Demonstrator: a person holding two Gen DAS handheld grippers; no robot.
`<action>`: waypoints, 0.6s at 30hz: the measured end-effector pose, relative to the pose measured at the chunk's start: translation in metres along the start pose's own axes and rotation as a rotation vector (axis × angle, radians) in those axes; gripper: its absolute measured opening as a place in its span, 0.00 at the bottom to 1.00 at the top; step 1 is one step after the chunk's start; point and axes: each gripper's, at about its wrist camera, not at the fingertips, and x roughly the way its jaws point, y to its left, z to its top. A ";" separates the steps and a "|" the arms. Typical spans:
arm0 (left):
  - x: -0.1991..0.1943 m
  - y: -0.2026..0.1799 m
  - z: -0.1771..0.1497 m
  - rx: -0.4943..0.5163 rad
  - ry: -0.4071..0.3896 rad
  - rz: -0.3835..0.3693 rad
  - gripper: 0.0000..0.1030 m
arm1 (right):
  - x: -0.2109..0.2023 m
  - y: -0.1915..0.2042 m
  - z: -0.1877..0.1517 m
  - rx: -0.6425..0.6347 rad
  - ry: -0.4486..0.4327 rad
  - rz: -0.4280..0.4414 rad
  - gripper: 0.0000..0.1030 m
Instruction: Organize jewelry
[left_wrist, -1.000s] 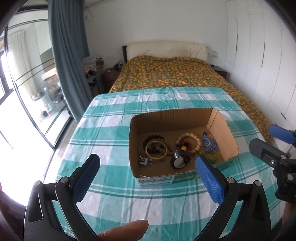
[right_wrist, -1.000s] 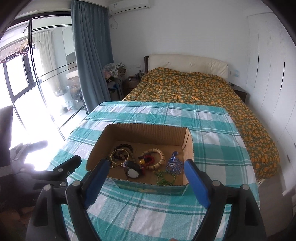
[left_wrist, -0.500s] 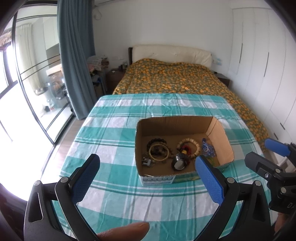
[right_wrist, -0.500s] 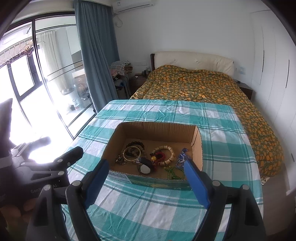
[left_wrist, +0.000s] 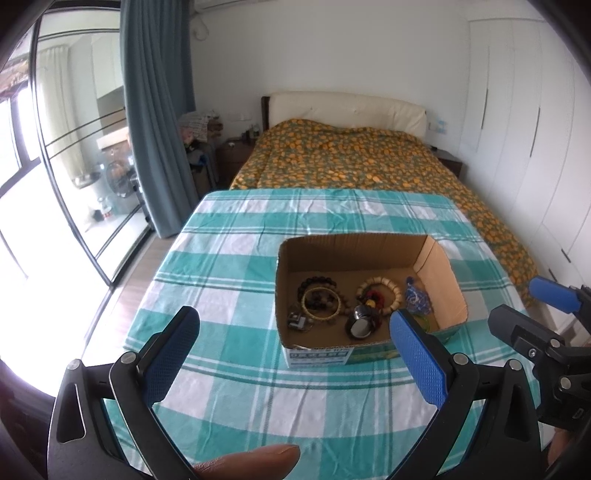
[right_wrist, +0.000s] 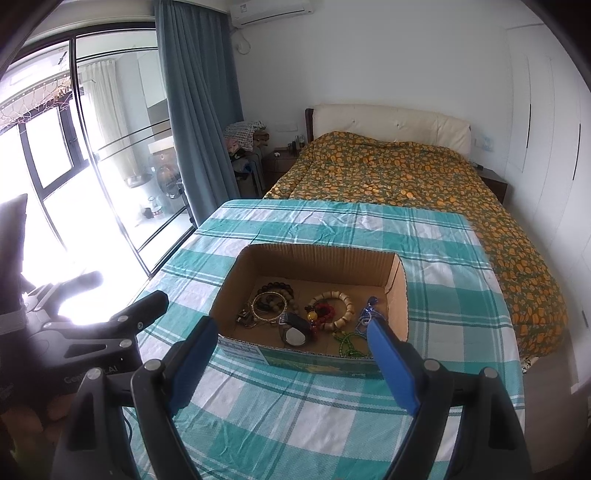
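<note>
An open cardboard box (left_wrist: 437, 267) (right_wrist: 319, 256) stands on the table with the green checked cloth (left_wrist: 229, 258) (right_wrist: 443, 258). In it lie several pieces: a gold bangle (left_wrist: 320, 302) (right_wrist: 269, 303), a dark bead bracelet (left_wrist: 317, 282), a wooden bead bracelet (left_wrist: 380, 290) (right_wrist: 338, 306), a watch (left_wrist: 360, 325) (right_wrist: 295, 332), blue beads (left_wrist: 415, 297) (right_wrist: 371, 314) and a green string (right_wrist: 349, 341). My left gripper (left_wrist: 295, 350) is open and empty, held above the table in front of the box. My right gripper (right_wrist: 288, 360) is open and empty, also in front of the box.
A bed with an orange patterned cover (left_wrist: 351, 158) (right_wrist: 406, 177) stands behind the table. A blue curtain (left_wrist: 155, 110) and glass doors (left_wrist: 66, 166) are on the left. White wardrobes (left_wrist: 524, 122) line the right wall.
Both grippers have pulled back and risen from the box, which now looks smaller and farther. Both stay open and empty.
</note>
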 end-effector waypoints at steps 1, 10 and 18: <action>-0.001 0.001 0.000 -0.001 0.000 0.000 1.00 | 0.000 0.000 0.000 0.000 0.000 0.000 0.82; -0.007 0.004 0.003 -0.013 -0.001 0.007 1.00 | -0.007 0.005 0.003 -0.010 -0.012 0.003 0.82; -0.013 0.004 0.002 -0.007 -0.009 0.013 1.00 | -0.013 0.006 0.002 -0.016 -0.024 -0.007 0.82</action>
